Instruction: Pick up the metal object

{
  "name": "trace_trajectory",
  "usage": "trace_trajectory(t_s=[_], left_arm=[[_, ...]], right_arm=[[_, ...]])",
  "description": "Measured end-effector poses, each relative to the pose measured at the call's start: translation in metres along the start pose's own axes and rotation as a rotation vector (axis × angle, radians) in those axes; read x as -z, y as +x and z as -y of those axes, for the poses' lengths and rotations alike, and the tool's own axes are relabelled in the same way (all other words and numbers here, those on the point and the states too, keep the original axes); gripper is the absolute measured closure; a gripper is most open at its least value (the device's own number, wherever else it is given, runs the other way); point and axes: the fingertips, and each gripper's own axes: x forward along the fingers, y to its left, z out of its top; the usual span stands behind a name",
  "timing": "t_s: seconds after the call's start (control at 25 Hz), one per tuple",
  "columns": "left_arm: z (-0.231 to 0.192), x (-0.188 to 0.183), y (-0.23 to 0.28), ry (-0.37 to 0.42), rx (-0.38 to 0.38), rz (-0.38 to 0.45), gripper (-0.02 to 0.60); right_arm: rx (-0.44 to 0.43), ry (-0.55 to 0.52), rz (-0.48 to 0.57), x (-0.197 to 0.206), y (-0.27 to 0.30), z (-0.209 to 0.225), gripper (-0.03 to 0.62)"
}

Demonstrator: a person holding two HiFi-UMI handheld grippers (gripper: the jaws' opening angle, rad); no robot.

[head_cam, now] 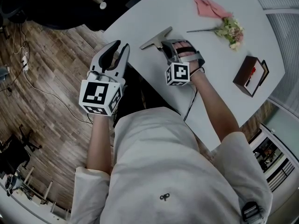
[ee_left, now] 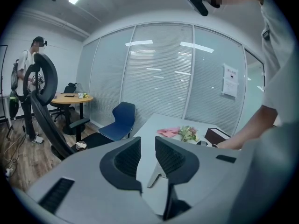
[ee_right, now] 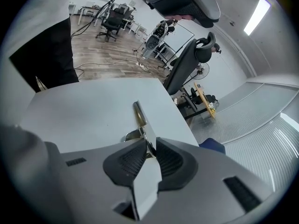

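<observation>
The metal object [head_cam: 155,38], a flat T-shaped piece with a grey blade, lies near the front left edge of the white table [head_cam: 154,8]. My right gripper [head_cam: 169,48] is down at its near end. In the right gripper view the blade [ee_right: 138,113] runs between the jaws of that gripper [ee_right: 148,146], and the pads press on both of its faces. My left gripper [head_cam: 119,48] hangs off the table's edge over the wooden floor, open and empty. The left gripper view looks through its parted jaws [ee_left: 147,146] at the metal object [ee_left: 156,175] on the table.
Farther back on the table lie a pink napkin [head_cam: 208,7] and a small bunch of flowers [head_cam: 229,29]. A brown open box [head_cam: 250,75] stands at the right edge. A black office chair [ee_left: 39,92], a blue chair [ee_left: 119,120] and a person [ee_left: 25,73] are beyond the table.
</observation>
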Motion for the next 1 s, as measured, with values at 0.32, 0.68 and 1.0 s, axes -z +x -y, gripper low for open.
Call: trace_trajectory(t_s=[0.32, 0.68, 1.0], left_arm=[[0.0, -0.002, -0.004, 0.003, -0.009, 0.007, 0.494], [-0.002, -0.007, -0.01, 0.013, -0.017, 0.014, 0.494], [0.0, -0.014, -0.014, 0.032, -0.02, 0.02, 0.494]], right_arm=[[0.013, -0.011, 0.007, -0.002, -0.001, 0.003, 0.543], [0.042, -0.025, 0.008, -0.005, -0.003, 0.011, 0.561], [0.076, -0.011, 0.012, -0.006, -0.006, 0.024, 0.579]])
